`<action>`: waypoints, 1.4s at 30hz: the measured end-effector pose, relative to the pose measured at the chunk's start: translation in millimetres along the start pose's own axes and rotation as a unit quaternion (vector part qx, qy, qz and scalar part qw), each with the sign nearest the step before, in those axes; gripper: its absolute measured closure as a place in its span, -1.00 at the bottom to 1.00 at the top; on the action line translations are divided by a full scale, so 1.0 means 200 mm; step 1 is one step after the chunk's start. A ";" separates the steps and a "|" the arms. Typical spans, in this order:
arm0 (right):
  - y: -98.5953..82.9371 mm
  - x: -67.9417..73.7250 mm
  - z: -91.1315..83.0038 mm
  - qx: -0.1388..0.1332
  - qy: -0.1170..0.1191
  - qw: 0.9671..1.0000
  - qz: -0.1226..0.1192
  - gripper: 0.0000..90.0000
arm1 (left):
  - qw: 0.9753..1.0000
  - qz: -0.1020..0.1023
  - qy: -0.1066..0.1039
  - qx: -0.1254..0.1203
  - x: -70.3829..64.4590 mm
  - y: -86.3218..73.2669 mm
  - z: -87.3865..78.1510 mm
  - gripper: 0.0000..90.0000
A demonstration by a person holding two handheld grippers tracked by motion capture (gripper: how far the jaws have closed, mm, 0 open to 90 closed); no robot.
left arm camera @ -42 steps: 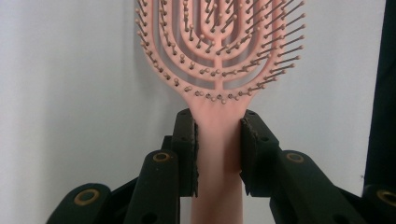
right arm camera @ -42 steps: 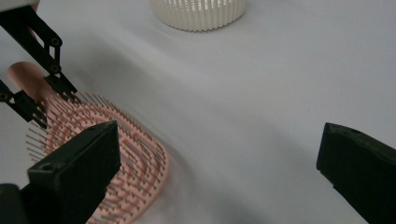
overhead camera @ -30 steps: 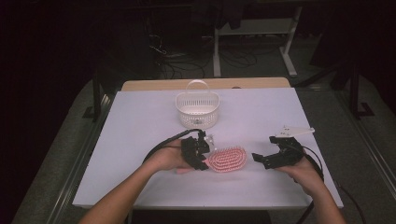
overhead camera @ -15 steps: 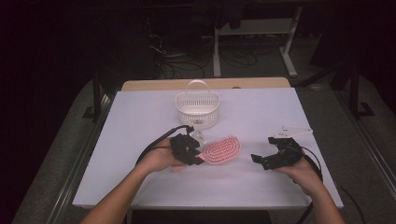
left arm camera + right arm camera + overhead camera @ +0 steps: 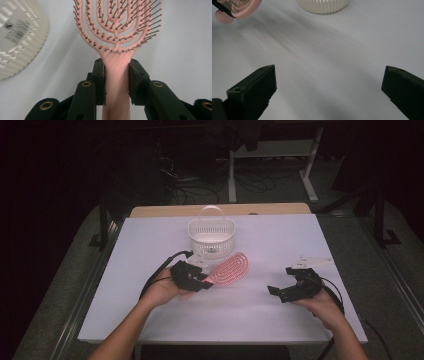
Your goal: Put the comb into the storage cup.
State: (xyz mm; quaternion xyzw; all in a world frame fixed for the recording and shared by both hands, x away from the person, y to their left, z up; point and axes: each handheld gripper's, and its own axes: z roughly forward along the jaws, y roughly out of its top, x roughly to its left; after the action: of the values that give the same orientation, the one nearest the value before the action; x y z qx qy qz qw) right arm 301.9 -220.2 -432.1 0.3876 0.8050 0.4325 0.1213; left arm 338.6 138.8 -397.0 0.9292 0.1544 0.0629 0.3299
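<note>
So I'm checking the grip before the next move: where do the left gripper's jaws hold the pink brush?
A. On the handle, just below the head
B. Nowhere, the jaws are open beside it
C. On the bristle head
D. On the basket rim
A: in the left gripper view the left gripper has its jaws shut on both sides of the brush handle, just below the head.

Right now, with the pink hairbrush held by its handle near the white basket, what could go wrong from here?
1. The left gripper clamps only the narrow handle of the pink vented plastic hairbrush, so the long head could pivot or slip in the grip.
2. The white slotted plastic basket looks light and sits close by; the brush head might knock or push it.
3. The right gripper is open and apart, so it cannot steady either.
</note>
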 end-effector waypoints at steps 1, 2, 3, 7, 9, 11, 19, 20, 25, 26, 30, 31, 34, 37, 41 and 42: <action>0.00 0.00 0.00 0.000 0.000 1.000 0.000 -1.00 | 1.000 0.000 0.004 -0.005 0.00 -0.01 -0.01 0.57; 0.00 0.00 0.00 0.000 0.001 1.000 0.000 -1.00 | 1.000 0.000 0.004 -0.005 0.00 -0.01 -0.01 0.57; 0.00 0.00 0.00 -0.001 0.002 1.000 -0.001 -1.00 | 1.000 -0.007 0.012 -0.017 0.01 -0.02 -0.02 0.57; 0.00 0.01 0.02 0.004 0.005 1.000 -0.002 -1.00 | 0.999 -0.018 0.019 -0.040 0.03 -0.04 -0.04 0.57; -0.01 0.01 0.02 0.007 0.009 1.000 -0.002 -1.00 | 0.998 -0.023 0.022 -0.050 0.04 -0.05 -0.06 0.57; -0.01 0.02 0.03 0.009 0.010 1.000 -0.004 -1.00 | 0.998 -0.025 0.024 -0.058 0.04 -0.06 -0.07 0.57; 0.00 0.03 0.03 0.005 0.011 1.000 -0.004 -1.00 | 0.995 -0.043 0.042 -0.086 0.06 -0.08 -0.08 0.57; 0.00 0.03 0.03 0.003 0.011 1.000 -0.005 -1.00 | 0.994 -0.045 0.042 -0.088 0.07 -0.08 -0.08 0.57; 0.02 0.04 0.02 -0.002 0.013 1.000 -0.004 -1.00 | 0.992 -0.056 0.047 -0.105 0.08 -0.09 -0.10 0.57; 0.02 0.04 0.02 -0.004 0.016 1.000 -0.002 -1.00 | 0.991 -0.058 0.048 -0.109 0.08 -0.09 -0.10 0.57; 0.05 0.06 0.02 -0.010 0.025 1.000 -0.003 -1.00 | 0.989 -0.066 0.054 -0.120 0.09 -0.10 -0.11 0.57; 0.06 0.06 0.02 -0.011 0.026 1.000 -0.002 -1.00 | 0.989 -0.068 0.055 -0.122 0.09 -0.10 -0.11 0.57; 0.08 0.07 0.02 -0.007 0.034 0.999 -0.002 -1.00 | 0.988 -0.070 0.057 -0.126 0.09 -0.10 -0.11 0.57; 0.11 0.09 0.02 -0.013 0.036 0.999 -0.005 -1.00 | 0.988 -0.070 0.057 -0.128 0.09 -0.11 -0.11 0.57; 0.16 0.10 0.03 -0.016 0.042 0.999 0.001 -1.00 | 0.987 -0.071 0.057 -0.129 0.09 -0.11 -0.11 0.57; 0.17 0.11 0.04 -0.016 0.041 0.999 -0.001 -1.00 | 0.988 -0.071 0.058 -0.128 0.09 -0.11 -0.11 0.57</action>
State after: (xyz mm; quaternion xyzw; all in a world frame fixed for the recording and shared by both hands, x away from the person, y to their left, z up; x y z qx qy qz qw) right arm 309.3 -188.7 -406.9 0.3664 0.8025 0.4612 0.0949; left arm 344.7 173.9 -393.3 0.8607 0.2289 0.1122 0.4407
